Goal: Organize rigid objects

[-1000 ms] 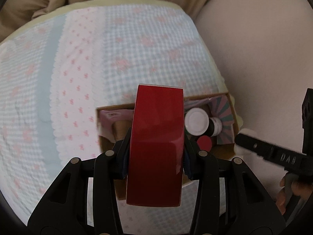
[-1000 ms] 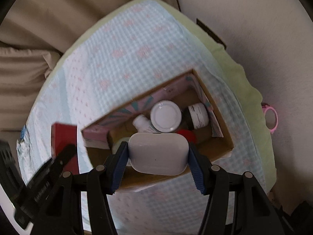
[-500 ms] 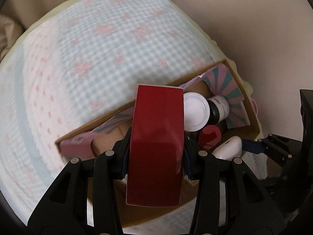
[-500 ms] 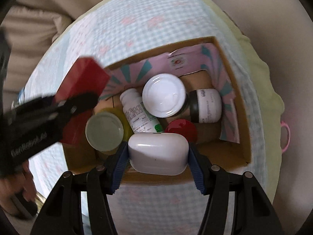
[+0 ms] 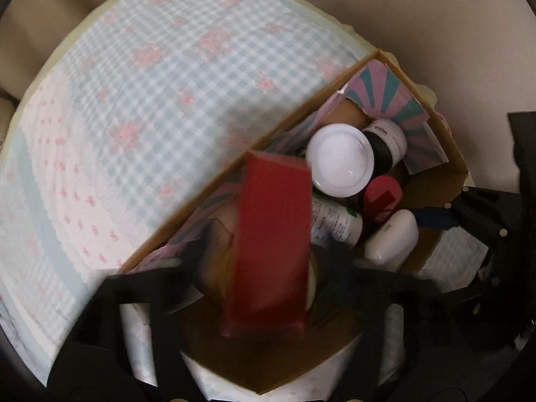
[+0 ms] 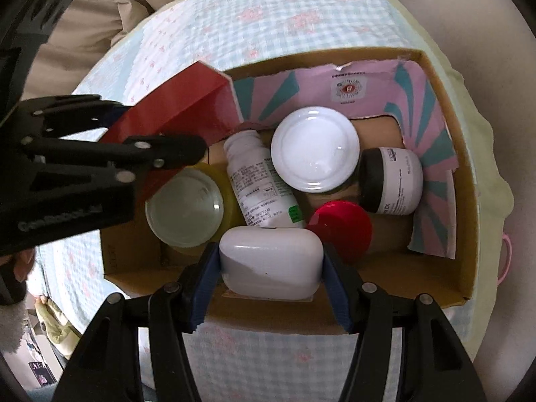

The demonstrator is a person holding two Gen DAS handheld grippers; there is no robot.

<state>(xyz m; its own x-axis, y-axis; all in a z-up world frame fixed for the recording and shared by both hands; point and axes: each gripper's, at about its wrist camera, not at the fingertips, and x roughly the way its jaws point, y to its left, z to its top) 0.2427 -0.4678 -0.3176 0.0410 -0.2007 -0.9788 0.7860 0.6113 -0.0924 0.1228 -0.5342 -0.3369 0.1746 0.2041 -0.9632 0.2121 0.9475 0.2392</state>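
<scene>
The left gripper (image 5: 268, 264) has let go: its jaws, clamped on the red box (image 5: 271, 241) a second ago, are opening and now stand spread wide with the box loose between them, blurred and tilted over the near-left part of the cardboard box (image 6: 467, 181). The right gripper (image 6: 271, 261) has come down lower over the same cardboard box and its jaws are opening too, though the blue pads (image 6: 204, 284) still look to be against the ends of the white rounded case (image 6: 270, 263), which sits low at the cardboard box's near wall. The right wrist view gives what the left cannot — the whole inside of the cardboard box, with the left gripper (image 6: 160, 127) reaching in from the left and the red box (image 6: 174, 114) leaning across the far-left corner, its lower end down beside a pale-lidded yellow jar (image 6: 184, 207). The left wrist view, much of it smeared, shows instead the right gripper (image 5: 435, 221) from the side at the cardboard box's right edge, with the white case (image 5: 392, 238) in it. Counting what lies in the cardboard box: one yellow jar, one white labelled bottle (image 6: 261, 181) lying on its side, one wide white lid (image 6: 315, 149), one dark jar with a white label (image 6: 390, 181) also on its side, one red cap (image 6: 340, 229) — five things, besides the red box and the white case. The cardboard box itself sits on a blue-and-pink checked cloth (image 6: 254, 23).
</scene>
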